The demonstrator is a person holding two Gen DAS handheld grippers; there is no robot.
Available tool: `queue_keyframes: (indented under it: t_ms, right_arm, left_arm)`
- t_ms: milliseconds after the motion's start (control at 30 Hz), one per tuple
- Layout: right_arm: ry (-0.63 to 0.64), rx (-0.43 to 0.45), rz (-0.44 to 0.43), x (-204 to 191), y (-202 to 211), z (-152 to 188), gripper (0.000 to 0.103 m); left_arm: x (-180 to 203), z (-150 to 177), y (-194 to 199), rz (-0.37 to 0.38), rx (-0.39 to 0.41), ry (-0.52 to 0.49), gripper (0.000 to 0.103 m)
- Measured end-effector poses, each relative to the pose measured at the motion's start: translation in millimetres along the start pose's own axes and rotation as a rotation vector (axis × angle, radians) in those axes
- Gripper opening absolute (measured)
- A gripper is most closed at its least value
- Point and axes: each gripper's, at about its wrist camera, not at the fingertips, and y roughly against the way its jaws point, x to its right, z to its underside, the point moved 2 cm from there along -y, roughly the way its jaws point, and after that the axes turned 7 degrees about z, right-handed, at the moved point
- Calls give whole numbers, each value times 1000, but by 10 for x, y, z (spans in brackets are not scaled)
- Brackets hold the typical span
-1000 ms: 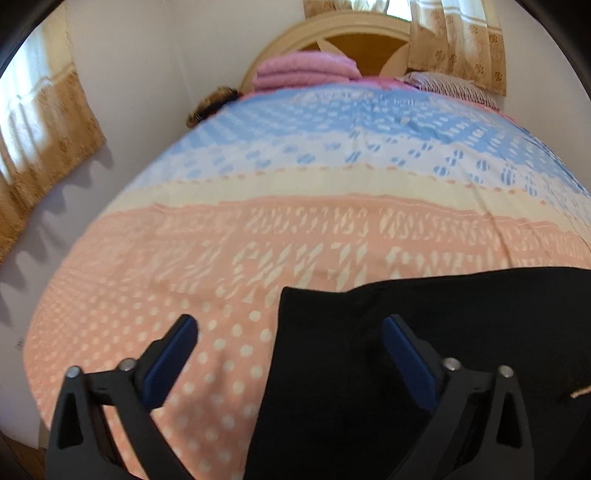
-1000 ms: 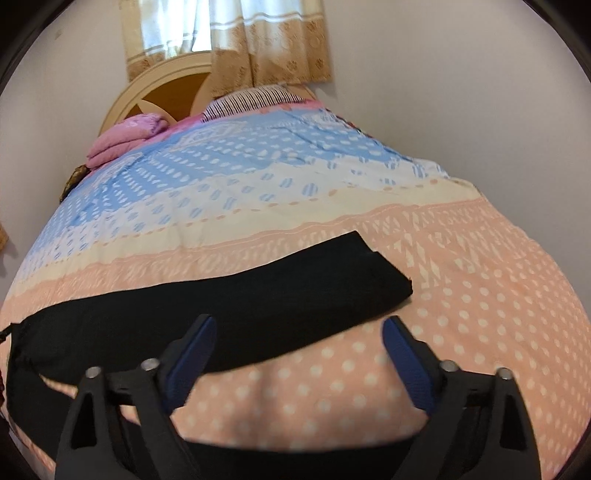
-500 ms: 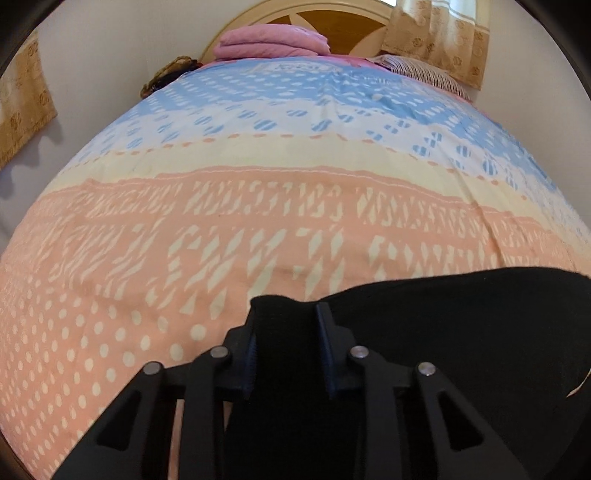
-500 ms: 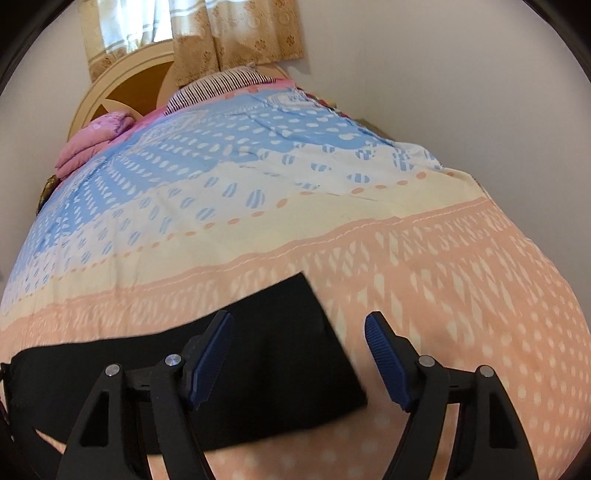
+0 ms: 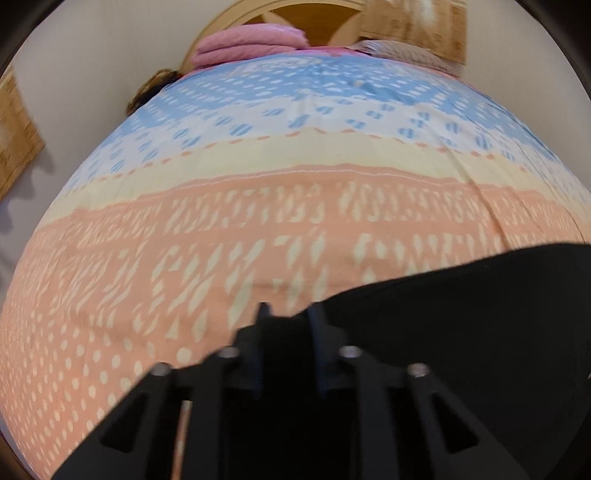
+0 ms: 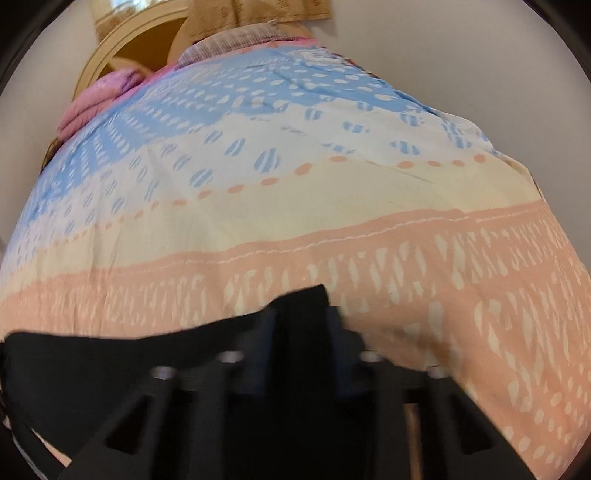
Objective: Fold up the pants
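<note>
Black pants [image 5: 461, 314] lie flat on a patterned bedspread [image 5: 258, 221]. In the left wrist view my left gripper [image 5: 288, 314] is at the pants' left corner. Its jaws are closing, nearly together, and the pads pinch the black cloth between them. In the right wrist view the pants [image 6: 92, 369] stretch off to the left. My right gripper [image 6: 301, 314] is at their right-hand corner. Its jaws are closing too, with that corner of cloth pressed between the fingers. Both grippers point steeply down at the bed.
A folded pink blanket [image 5: 251, 44] and a striped pillow [image 5: 399, 51] lie at the head of the bed by a wooden headboard [image 5: 317, 14]. Curtains [image 5: 14, 129] hang on the left wall. The bed's right edge [image 6: 546, 206] runs close to a wall.
Both grippers went from wide open to nearly shut on the pants' corners. The right gripper moved right along the leg to its end and lower. The left gripper edged forward over the corner.
</note>
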Motion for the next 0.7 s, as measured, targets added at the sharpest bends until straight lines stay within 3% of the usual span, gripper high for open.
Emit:
queue_keyframes:
  t_ms: [33, 233, 500, 700]
  right_arm:
    - [1, 6, -17, -8, 22, 9, 15]
    - [1, 86, -2, -52, 219, 8, 12]
    - [2, 289, -44, -59, 889, 41, 11]
    - [-5, 432, -107, 33, 1424, 251, 10]
  left_arm:
    - [22, -4, 3, -12, -2, -13, 17]
    - [-57, -47, 134, 33, 32, 18, 14]
    - [-124, -66, 436, 89, 135, 42, 14]
    - [-193, 29, 665, 140, 219, 95, 14]
